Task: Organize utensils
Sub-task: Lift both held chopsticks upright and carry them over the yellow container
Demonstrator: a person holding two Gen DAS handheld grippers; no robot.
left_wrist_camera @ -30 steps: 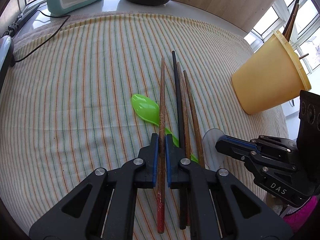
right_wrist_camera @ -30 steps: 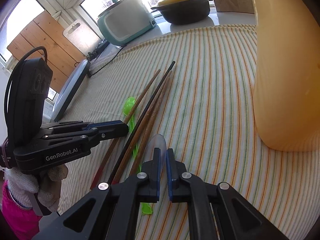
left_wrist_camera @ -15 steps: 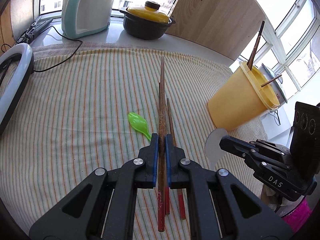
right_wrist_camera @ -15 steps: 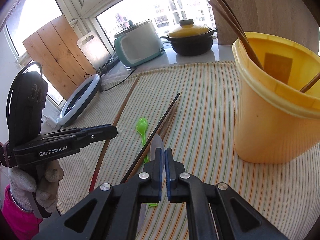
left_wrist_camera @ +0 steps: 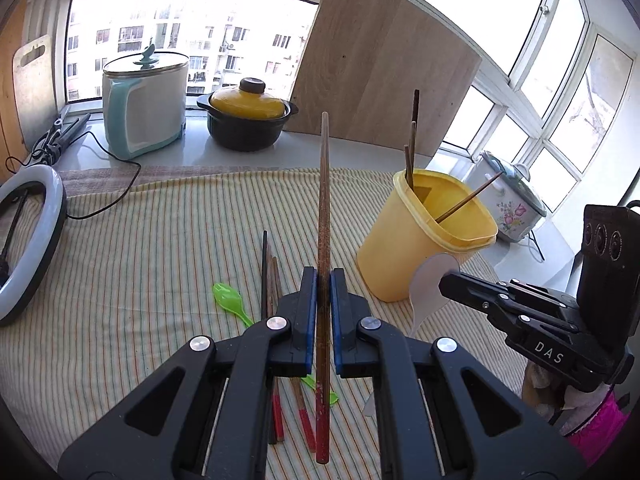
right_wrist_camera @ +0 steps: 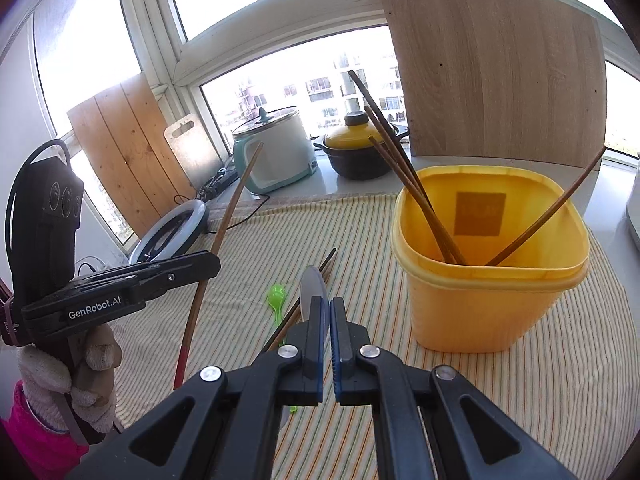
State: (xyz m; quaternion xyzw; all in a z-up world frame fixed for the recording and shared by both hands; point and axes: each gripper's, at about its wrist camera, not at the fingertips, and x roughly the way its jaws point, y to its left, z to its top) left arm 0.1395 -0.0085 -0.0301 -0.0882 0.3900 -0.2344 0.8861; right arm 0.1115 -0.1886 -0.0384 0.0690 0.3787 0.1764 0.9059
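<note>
Chopstick [left_wrist_camera: 323, 240] is pinched in your left gripper [left_wrist_camera: 323, 312]; your right gripper [right_wrist_camera: 329, 344] pinches a clear spoon [right_wrist_camera: 313, 286] beside the yellow cup [right_wrist_camera: 488, 304].

The left gripper's [left_wrist_camera: 324, 280] fingers [left_wrist_camera: 308, 300] are hiding the middle of the chopstick [left_wrist_camera: 325, 216] between them and parts of the loose chopsticks [left_wrist_camera: 269, 276] and green spoon [left_wrist_camera: 228, 300] lying beneath. In the right wrist view, the fingers [right_wrist_camera: 316, 320] are covering most of the clear spoon [right_wrist_camera: 313, 286], only its bowl showing ahead of the tips. Right of them, the cup's [right_wrist_camera: 480, 304] wall is hiding the lower ends of the chopsticks [right_wrist_camera: 404, 176] inside.
</note>
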